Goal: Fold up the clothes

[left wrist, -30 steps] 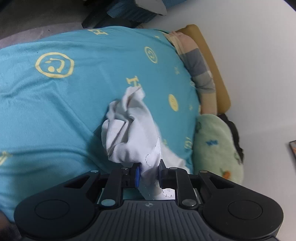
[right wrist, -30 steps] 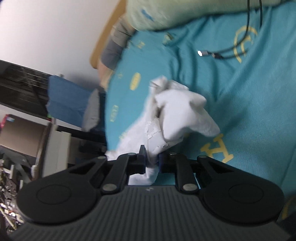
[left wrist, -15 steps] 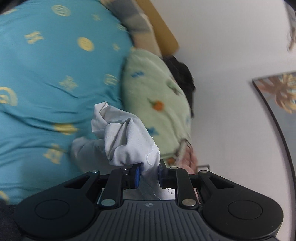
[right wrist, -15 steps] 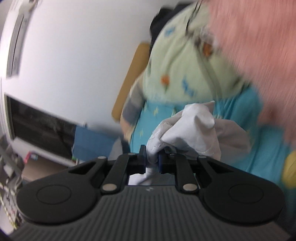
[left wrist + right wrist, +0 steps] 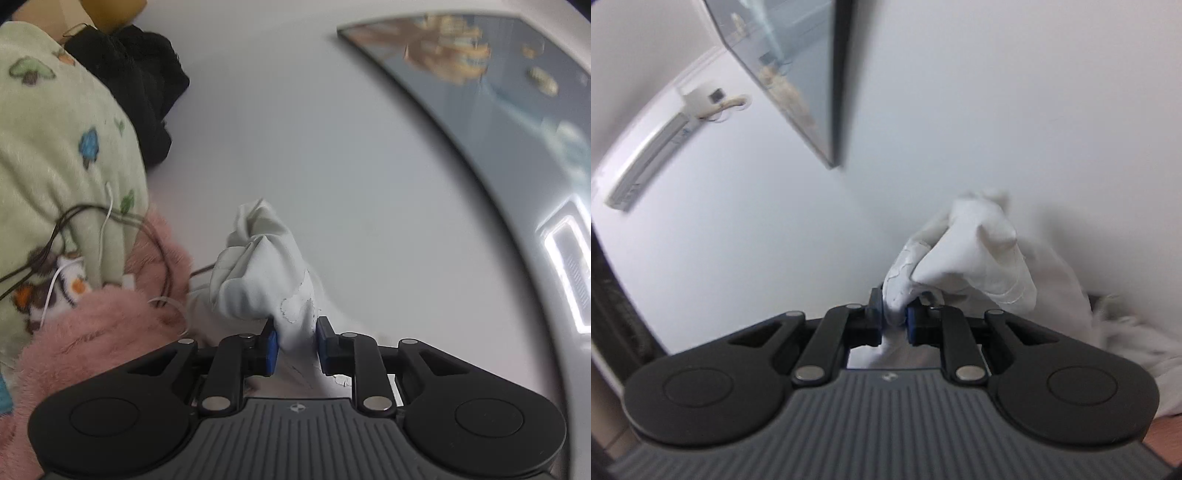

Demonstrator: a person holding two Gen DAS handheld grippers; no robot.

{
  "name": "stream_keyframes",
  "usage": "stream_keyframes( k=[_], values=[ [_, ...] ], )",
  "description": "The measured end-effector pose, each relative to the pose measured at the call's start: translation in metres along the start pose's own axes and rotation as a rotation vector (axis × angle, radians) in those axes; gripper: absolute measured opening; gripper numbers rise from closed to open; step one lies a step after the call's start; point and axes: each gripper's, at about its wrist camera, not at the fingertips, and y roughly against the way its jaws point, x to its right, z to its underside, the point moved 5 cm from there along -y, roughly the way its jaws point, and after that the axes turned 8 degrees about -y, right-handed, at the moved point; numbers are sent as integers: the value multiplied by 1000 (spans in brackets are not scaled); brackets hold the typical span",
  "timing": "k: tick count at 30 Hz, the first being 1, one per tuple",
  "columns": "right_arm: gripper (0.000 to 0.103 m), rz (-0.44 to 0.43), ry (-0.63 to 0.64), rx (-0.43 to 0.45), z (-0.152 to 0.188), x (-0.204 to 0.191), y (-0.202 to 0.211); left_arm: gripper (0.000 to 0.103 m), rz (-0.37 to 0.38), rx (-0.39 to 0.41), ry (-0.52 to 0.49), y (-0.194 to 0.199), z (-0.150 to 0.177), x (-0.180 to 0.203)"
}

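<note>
A white garment (image 5: 266,273) is bunched between the blue pads of my left gripper (image 5: 295,345), which is shut on it. My right gripper (image 5: 894,317) is shut on another bunched part of the same white garment (image 5: 975,254). Both grippers are raised and point at the white wall. More white cloth hangs off to the right in the right wrist view. How the rest of the garment hangs is hidden below the grippers.
A pale green patterned blanket (image 5: 55,155), a pink fluffy cloth (image 5: 99,325), a black garment (image 5: 136,81) and thin cables (image 5: 74,221) lie at the left. A framed picture (image 5: 498,81) hangs on the wall; it also shows in the right wrist view (image 5: 809,74). An air conditioner (image 5: 646,162) sits high left.
Both grippers have swung up from the teal bed cover toward the wall, carrying the white garment. The bed has dropped out of view; the picture and ceiling edge have come in.
</note>
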Motion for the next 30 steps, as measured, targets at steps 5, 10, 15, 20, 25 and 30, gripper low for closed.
stream_keyframes(
  k=[5, 10, 15, 20, 25, 30],
  values=[
    [16, 159, -15, -114, 52, 72, 16, 23, -127, -157, -154, -5, 67, -40],
    [16, 198, -74, -165, 103, 111, 47, 24, -163, -189, -281, 11, 97, -62],
    [19, 276, -99, -185, 117, 116, 52, 36, -239, -209, -419, 21, 103, -55],
    [19, 333, -82, -163, 110, 95, 82, 68, -268, -182, -545, 57, 94, -16],
    [44, 305, 107, -94, 97, 44, 120, 97, -279, -60, -685, 112, 75, 32],
    [91, 231, 302, 31, 97, -20, 156, 103, -290, 44, -764, 166, 70, 63]
  ],
)
